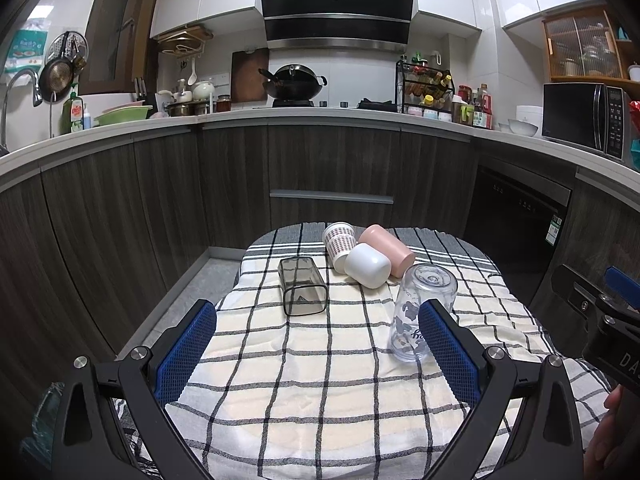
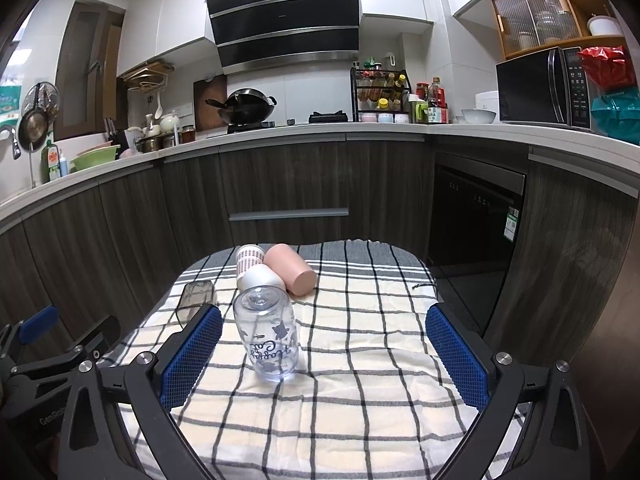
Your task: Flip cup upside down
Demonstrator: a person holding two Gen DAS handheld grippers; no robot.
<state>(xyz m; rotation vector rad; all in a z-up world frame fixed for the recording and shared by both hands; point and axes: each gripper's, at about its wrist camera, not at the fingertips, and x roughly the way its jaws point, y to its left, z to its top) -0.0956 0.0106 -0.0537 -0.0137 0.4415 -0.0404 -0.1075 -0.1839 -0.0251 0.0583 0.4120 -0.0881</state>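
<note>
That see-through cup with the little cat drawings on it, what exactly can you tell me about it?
The clear cup looks like transparent plastic, printed with dark blue cat figures and cursive lettering that reads upside down. It stands inverted: its closed base faces up and its open rim rests on the checked cloth. It looks empty. Neither gripper touches it; it stands apart from the other cups lying behind it, nearest the viewer.
</note>
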